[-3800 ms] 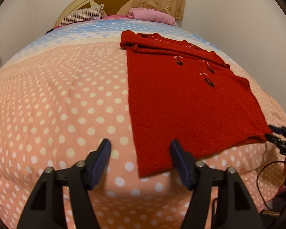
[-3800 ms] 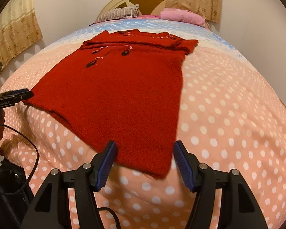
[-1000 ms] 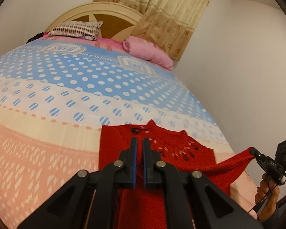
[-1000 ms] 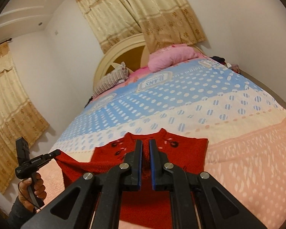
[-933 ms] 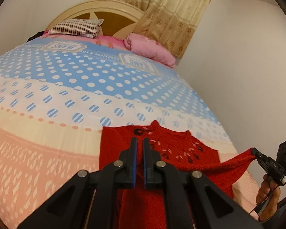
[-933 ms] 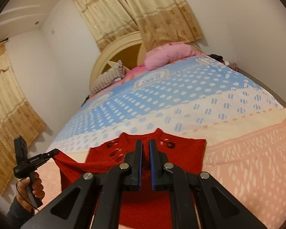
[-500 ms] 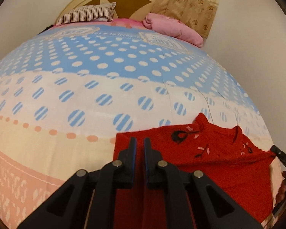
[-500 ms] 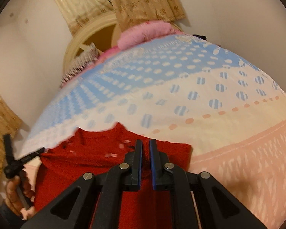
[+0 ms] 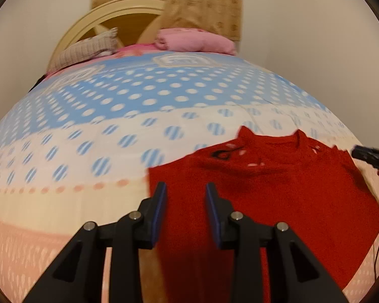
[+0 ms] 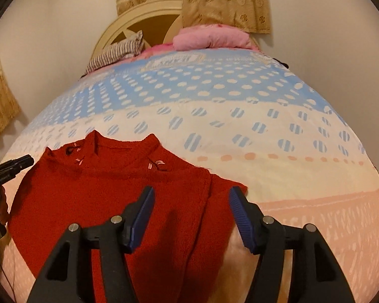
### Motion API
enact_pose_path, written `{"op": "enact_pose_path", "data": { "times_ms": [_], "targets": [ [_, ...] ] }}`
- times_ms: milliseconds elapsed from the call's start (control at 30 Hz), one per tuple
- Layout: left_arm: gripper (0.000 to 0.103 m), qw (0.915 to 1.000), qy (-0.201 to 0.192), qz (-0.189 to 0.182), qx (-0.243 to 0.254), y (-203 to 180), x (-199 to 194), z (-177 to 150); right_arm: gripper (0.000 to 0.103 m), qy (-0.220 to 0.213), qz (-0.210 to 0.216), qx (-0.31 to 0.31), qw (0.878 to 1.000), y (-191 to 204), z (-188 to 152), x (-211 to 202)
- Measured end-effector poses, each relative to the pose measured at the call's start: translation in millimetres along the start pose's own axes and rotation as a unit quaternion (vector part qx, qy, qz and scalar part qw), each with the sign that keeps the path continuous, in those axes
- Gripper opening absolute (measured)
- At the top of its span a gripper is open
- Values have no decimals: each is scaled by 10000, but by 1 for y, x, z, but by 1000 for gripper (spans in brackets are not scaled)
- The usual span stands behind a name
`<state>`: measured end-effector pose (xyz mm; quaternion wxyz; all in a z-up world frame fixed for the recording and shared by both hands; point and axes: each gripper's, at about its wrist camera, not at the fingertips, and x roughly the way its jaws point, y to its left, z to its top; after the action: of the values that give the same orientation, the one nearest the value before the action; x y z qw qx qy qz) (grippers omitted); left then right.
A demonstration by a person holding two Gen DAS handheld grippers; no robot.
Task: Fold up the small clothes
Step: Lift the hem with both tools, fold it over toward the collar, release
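A red knitted sweater (image 9: pixel 278 197) lies on the bed, its lower half doubled up to the collar. My left gripper (image 9: pixel 185 198) hovers over its left edge. Its jaws are opening; the cloth lies below the gap and the pads are not pressing on it. My right gripper (image 10: pixel 190 202) stands over the sweater (image 10: pixel 108 192) at its right edge. Its jaws are opening wider, the red cloth free beneath them. Each view catches the other gripper at the frame's side: the right gripper (image 9: pixel 371 155) and the left gripper (image 10: pixel 10 169), held in a hand.
The bed cover (image 10: pixel 265 116) is dotted: blue at the far end, cream in the middle, peach near me. A striped pillow (image 10: pixel 116 50) and a pink pillow (image 10: pixel 212 38) lie against the round headboard (image 10: pixel 149 17). Walls close in on both sides.
Both grippers sank toward the bed carrying the sweater's hem up to the collar. Their jaws, shut on the cloth before, now stand apart, and the hem lies released.
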<state>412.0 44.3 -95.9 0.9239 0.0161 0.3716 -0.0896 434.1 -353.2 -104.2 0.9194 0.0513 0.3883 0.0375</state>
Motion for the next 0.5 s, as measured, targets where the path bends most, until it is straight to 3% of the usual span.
{"op": "enact_pose_path", "data": {
  "times_ms": [133,167,200,267,367,500],
  "targets": [
    [31,9989,399,-121,192,-11,26,4,53,565,52,149,9983,0,0,31],
    [17,9987,457,-116,187,-12,30,4,43,667,-15,99,9977,2,-2,38],
    [10,9984,504,-138,197,-13,34,3,35,630,-95,31,9980,4,-3,39],
    [8,9986,433,-195,252,-13,33,-1,6,552,-30,-65,9984,7,-4,37],
    [7,9993,64,-42,366,-16,18,2,5,279,-171,-278,9991,13,0,25],
    [7,9995,-307,-101,-56,-2,2,19,5,-309,-267,-388,9984,20,16,-2]
  ]
}}
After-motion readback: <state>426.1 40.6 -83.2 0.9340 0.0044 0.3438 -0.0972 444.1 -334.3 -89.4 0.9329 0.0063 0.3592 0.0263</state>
